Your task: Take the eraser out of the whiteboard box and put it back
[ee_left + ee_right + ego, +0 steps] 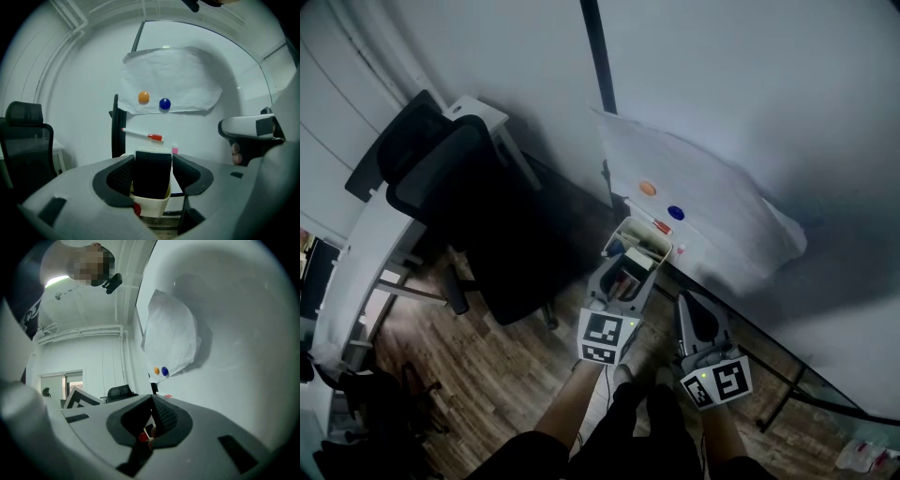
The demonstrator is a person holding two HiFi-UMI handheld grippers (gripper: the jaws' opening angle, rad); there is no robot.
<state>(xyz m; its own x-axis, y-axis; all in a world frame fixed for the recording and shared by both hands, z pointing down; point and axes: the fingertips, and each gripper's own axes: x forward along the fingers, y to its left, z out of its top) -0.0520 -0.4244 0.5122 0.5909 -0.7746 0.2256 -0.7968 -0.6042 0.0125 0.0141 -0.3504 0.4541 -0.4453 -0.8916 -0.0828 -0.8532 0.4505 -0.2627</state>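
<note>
Black felt faces the camera on the eraser (pixel 152 174), which stands upright with its lower end inside the cream whiteboard box (pixel 150 204) and its upper part sticking out above the rim. The left gripper (pixel 151 169) has its two jaws pressed on the eraser's sides, one at nine o'clock and one at three o'clock of it, so it is clamped between them. The box hangs on the whiteboard (pixel 787 112). At twelve o'clock from the box, a red-capped marker (pixel 141 134) lies stuck to the board, and a small pink piece (pixel 175 150) shows just beside the eraser's top corner at one o'clock. Higher at twelve o'clock, a crumpled paper sheet (pixel 173 75) is pinned along its lower edge by an orange magnet (pixel 143 97) and a blue magnet (pixel 164 104) next to it. The right gripper (pixel 151 418) has its jaws drawn together with nothing between them; in the head view it sits at four o'clock from the box, apart from it. A black office chair (pixel 459 206) stands at nine o'clock of the box on the wood floor (pixel 516 375).
</note>
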